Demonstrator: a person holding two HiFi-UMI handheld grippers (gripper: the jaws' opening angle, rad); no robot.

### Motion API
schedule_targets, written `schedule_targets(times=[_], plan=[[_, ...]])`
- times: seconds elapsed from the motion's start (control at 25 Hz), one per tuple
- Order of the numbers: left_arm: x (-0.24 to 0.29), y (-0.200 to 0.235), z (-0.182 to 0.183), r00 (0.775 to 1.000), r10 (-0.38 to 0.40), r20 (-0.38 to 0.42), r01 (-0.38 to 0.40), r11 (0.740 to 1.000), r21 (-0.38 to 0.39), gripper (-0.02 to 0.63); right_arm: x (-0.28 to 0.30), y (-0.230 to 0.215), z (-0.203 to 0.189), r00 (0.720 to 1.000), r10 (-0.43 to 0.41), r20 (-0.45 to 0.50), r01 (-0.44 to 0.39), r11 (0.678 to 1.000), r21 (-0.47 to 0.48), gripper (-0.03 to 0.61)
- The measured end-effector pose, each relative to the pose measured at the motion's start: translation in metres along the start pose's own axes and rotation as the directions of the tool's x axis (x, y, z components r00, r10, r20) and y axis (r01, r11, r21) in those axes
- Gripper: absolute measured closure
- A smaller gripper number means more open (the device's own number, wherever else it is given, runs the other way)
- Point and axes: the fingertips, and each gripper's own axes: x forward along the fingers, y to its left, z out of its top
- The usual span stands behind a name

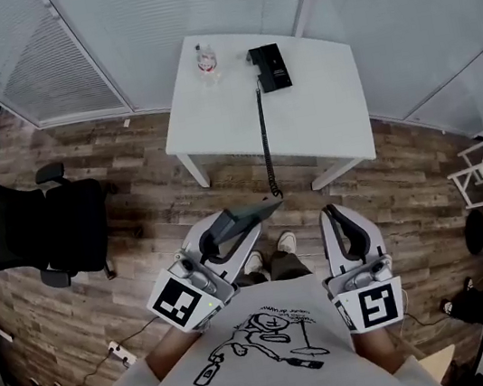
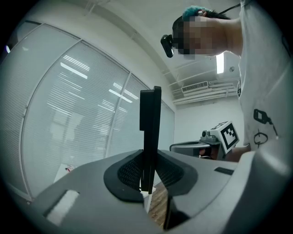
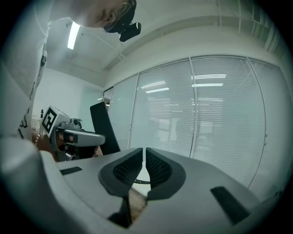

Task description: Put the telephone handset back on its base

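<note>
You had your left gripper [image 2: 147, 171] clamped on the black handset [image 2: 150, 132] near you above the wood floor [image 1: 142, 204], its coiled cord [image 1: 264, 138] running to the base [image 1: 270, 67] on the far white table [image 1: 318, 101] beside a small clear vessel [image 1: 207, 61], contents unclear, while your right gripper [image 3: 143, 167] sat nearly closed on nothing.

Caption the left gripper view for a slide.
Left gripper clamps the black telephone handset upright, with window blinds behind.

Black handset [image 1: 244, 216] gripped by left hand-held gripper [image 2: 147, 178]; base [image 1: 269, 67] on table [image 1: 318, 101].
</note>
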Motion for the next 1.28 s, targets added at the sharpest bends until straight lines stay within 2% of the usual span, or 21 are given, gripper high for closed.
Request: schedule_targets(times=[0.24, 0.4, 0.56, 1.28], plan=[[0.006, 0.003, 0.001, 1.000, 0.008, 0.001, -0.008, 1.000, -0.007, 0.541, 0.003, -0.009, -0.002, 1.000, -0.014, 0.001, 0.014, 1.000, 0.004, 0.561], [0.014, 0.009, 0.000, 1.000, 0.010, -0.001, -0.010, 1.000, 0.020, 0.541, 0.009, -0.019, -0.005, 1.000, -0.018, 0.006, 0.017, 1.000, 0.011, 0.561], [0.028, 0.019, 0.001, 1.000, 0.029, -0.002, -0.029, 1.000, -0.002, 0.541, 0.019, -0.034, -0.007, 1.000, -0.023, 0.008, 0.023, 0.999, 0.030, 0.561], [0.148, 0.066, 0.001, 0.996, 0.044, -0.074, -0.041, 0.998, 0.038, 0.541, 0.090, -0.148, -0.017, 1.000, 0.013, 0.016, -0.014, 0.998, 0.057, 0.561]])
